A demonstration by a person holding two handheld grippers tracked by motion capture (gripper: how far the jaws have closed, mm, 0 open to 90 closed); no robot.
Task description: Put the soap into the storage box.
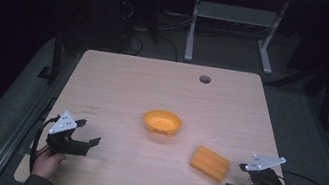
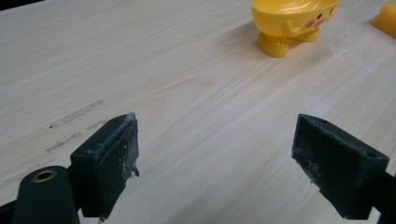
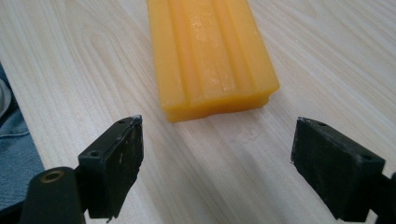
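Near the orange block (image 3: 212,56), right claw (image 1: 251,180) & left claw (image 1: 80,131) both gape wide, empty; w/ a low approach, block prob skids across desk (image 1: 119,80) toward bowl (image 1: 162,121).

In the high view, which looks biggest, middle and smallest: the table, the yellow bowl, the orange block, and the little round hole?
1. Table, by far the largest.
2. Orange block and yellow bowl: about alike, so I will not rank them.
3. Round hole, the smallest.

The right gripper (image 3: 217,163) hangs over the table (image 3: 327,56), jaws wide apart. An orange block (image 3: 210,56) lies just ahead, between their lines.
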